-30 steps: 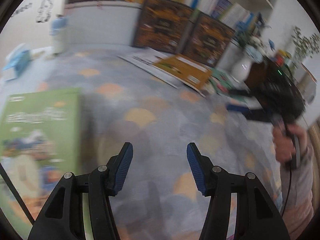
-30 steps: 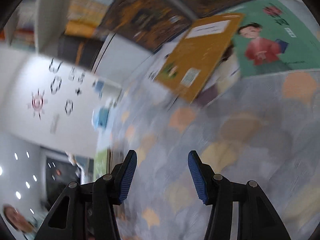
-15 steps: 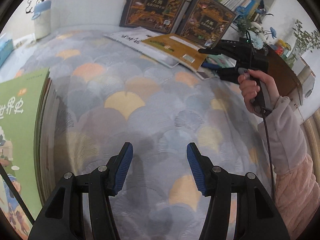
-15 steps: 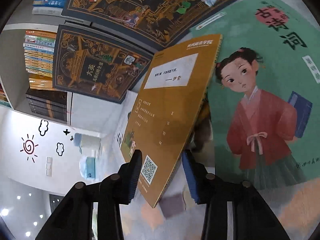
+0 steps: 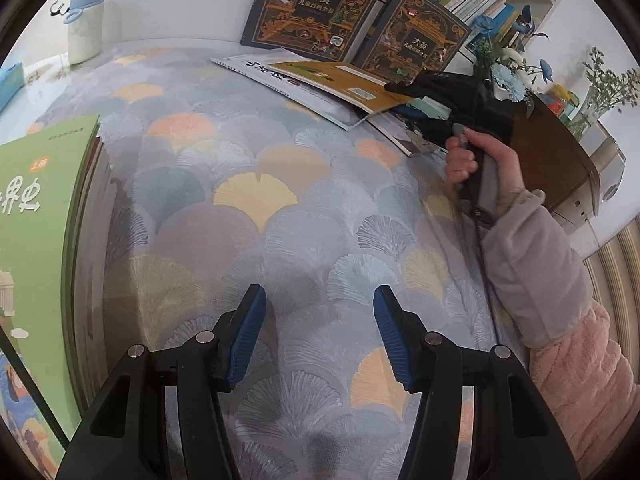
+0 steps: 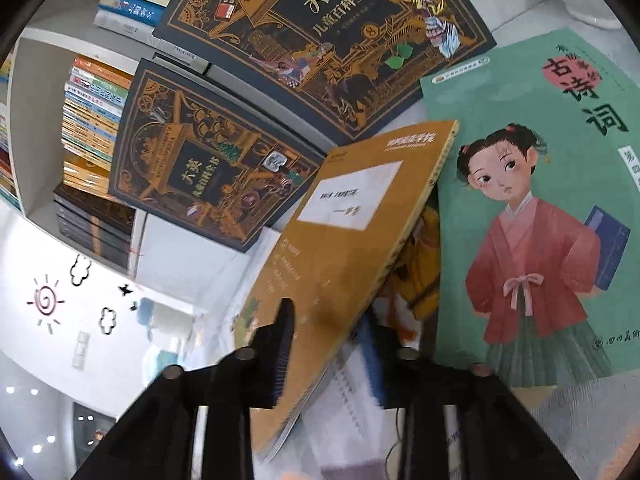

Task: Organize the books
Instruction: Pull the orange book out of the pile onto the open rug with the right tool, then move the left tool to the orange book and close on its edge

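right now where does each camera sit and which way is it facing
Left wrist: sits on the left gripper, angled down over the patterned tablecloth toward leaning encyclopedias; shows its own open fingers, plus the person's right hand and sleeve.
Right wrist: sits on the right gripper, facing the bookshelf; its jaws are closing on the orange book.
Shared: the orange book and both encyclopedias.

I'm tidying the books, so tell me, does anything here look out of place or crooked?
Yes. Loose books lie fanned crookedly on the table: the orange book sits tilted over a white one and the green poetry book. The right gripper is closing on the orange book's corner.
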Tool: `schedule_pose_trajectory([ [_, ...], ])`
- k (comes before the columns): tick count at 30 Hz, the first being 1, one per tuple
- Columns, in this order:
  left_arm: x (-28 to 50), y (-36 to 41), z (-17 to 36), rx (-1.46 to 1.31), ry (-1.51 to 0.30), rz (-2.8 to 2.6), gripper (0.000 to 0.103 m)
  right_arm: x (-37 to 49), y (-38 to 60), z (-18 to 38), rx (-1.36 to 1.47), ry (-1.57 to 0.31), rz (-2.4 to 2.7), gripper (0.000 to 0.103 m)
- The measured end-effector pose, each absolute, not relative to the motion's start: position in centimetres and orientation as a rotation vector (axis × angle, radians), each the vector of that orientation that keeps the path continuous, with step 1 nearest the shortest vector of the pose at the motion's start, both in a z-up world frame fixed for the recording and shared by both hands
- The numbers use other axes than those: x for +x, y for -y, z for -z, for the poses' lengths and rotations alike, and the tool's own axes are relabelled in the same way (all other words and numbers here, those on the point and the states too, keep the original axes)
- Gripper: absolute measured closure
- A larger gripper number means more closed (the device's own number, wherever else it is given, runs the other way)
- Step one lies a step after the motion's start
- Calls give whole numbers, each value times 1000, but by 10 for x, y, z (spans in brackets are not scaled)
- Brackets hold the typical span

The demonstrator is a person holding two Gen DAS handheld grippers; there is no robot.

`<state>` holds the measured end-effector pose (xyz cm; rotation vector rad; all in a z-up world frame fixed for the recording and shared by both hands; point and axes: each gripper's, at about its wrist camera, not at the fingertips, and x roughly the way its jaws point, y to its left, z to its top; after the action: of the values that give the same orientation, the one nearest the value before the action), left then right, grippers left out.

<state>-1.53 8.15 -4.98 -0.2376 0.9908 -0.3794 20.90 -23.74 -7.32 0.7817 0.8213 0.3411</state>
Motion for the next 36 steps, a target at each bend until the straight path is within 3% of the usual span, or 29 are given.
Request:
schedule_pose_trajectory([
  [6,-18,-77,46,-219,-974,391,49,201,232,66,770,-791,-365,90],
  [12,-20,-74,38,-200,-947,395,49,155,231,32,733,-780,-427,91],
  [23,-53,-74,4,-176,-844,387,49,-2,254,-93,521,-904,-526,91],
  [25,-64,-78,2,-195,-831,387,47,-18,237,-92,496,-971,-550,96],
  [31,-92,-81,8,-195,-860,373,47,-30,165,-37,424,-1131,-650,97],
  [36,-114,-65,16,-176,-903,416,47,-29,181,-25,299,-1118,-613,90],
])
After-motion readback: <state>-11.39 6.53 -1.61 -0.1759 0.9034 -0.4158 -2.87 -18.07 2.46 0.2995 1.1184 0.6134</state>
